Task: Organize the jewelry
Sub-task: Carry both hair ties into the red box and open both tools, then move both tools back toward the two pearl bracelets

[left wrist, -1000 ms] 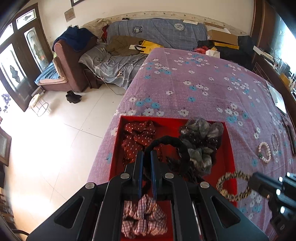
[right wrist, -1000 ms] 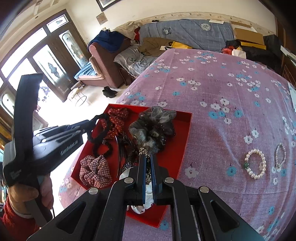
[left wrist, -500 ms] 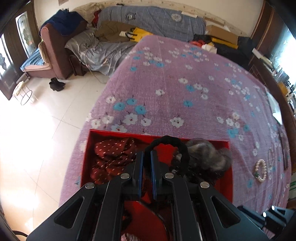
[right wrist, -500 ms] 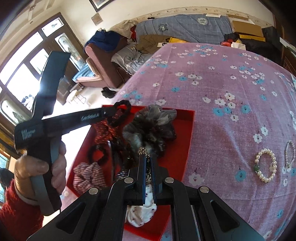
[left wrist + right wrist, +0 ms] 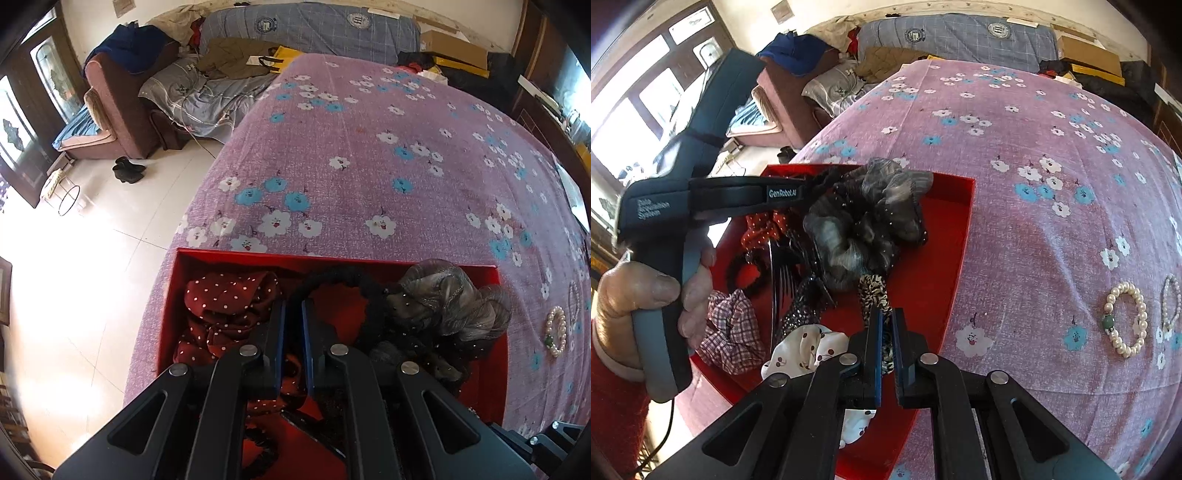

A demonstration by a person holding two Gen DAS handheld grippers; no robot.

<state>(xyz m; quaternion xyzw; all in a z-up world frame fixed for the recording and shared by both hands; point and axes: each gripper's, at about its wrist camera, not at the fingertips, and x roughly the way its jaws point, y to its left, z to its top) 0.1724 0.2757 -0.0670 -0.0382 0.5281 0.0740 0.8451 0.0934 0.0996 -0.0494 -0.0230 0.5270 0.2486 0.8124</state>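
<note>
Two grippers work over the red tray at the bed's near-left edge: the left gripper has its fingers pinching a black hair tie above the tray's far side, likely to drop it in; the right gripper pinches a leopard-print scrunchie. Pearl bracelets lie on the bedspread, apparently unsorted.

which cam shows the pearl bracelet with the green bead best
The right wrist view. There the pearl bracelet lies in full on the purple bedspread, right of the red tray, its green bead plain. In the left wrist view the pearl bracelet sits small and warped at the right edge.
</note>
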